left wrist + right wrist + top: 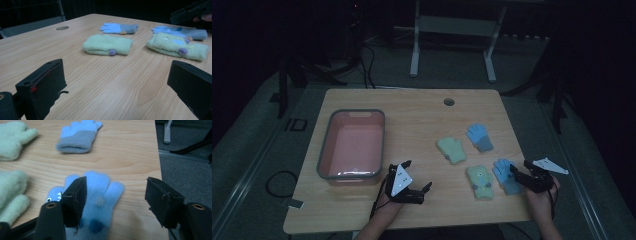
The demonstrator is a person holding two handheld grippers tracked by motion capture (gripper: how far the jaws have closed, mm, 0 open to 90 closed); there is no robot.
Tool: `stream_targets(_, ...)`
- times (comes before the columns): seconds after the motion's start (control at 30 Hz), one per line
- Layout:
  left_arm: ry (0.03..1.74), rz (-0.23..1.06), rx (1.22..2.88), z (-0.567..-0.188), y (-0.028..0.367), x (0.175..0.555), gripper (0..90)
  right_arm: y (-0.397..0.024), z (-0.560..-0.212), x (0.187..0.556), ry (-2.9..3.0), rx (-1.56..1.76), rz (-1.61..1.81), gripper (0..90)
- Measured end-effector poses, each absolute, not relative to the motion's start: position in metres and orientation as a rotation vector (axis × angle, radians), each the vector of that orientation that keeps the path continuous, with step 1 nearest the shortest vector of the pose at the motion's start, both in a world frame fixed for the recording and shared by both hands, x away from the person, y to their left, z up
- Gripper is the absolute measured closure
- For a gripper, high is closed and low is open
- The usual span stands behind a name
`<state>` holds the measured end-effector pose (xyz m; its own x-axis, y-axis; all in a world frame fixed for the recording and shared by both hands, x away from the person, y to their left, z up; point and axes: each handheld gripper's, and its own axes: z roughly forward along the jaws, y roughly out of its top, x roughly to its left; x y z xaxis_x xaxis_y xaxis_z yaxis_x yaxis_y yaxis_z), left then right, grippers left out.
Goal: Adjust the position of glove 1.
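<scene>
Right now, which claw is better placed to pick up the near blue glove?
The right claw. Its jaws stand open directly over the near blue glove, one jaw over the fingers. The left claw is open too, but sits near the pink bin, with the green gloves between it and that glove.

A dim lab or test room; beyond the left gripper (412, 192) a lone wooden table (412, 115) with a cable hole (449, 102) stands on grey carpet (257, 135); loose cables (367, 65) and white stand legs (414, 60) lie farther off.
</scene>
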<state>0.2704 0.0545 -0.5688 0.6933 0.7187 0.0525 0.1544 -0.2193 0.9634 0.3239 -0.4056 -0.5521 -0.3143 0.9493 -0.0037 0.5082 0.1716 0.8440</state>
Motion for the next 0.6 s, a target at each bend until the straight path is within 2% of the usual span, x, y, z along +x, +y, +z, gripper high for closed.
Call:
stream_targets(0.3, 0.7, 0.607, 1.745, -0.569, 0.054, 0.27, 1.8, -0.406, -0.545, 0.321, 1.931, 1.481, 0.98, 36.8)
stream_targets(0.6, 0.694, 0.61, 1.746, -0.569, 0.054, 0.27, 1.8, -0.399, -0.524, 0.32, 1.96, 1.426, 0.908, 37.1)
